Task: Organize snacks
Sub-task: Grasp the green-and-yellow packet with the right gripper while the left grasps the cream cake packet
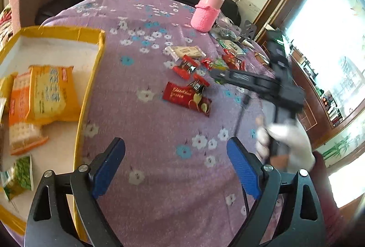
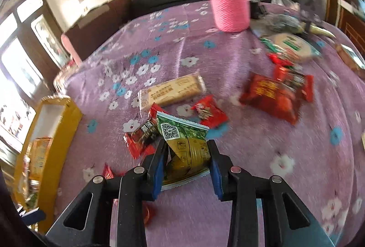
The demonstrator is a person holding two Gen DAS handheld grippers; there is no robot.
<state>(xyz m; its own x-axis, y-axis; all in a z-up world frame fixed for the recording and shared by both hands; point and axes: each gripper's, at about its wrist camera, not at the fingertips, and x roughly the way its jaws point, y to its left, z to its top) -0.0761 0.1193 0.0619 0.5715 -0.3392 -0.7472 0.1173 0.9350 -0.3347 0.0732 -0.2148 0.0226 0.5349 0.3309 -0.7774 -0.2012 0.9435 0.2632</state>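
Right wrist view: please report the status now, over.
Right claw shut on green snack packet, above the cloth. Left claw open, empty, beside yellow box. Red packets and biscuit bar loose on purple cloth. Path looks free.

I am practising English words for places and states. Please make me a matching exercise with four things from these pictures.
Things:
1. green snack packet
2. orange cracker packs
3. pink bottle
4. left gripper

States:
A. open, holding nothing
B. standing upright on the purple cloth
C. clamped in the right gripper
D. lying inside the yellow box

Pairs: 1-C, 2-D, 3-B, 4-A
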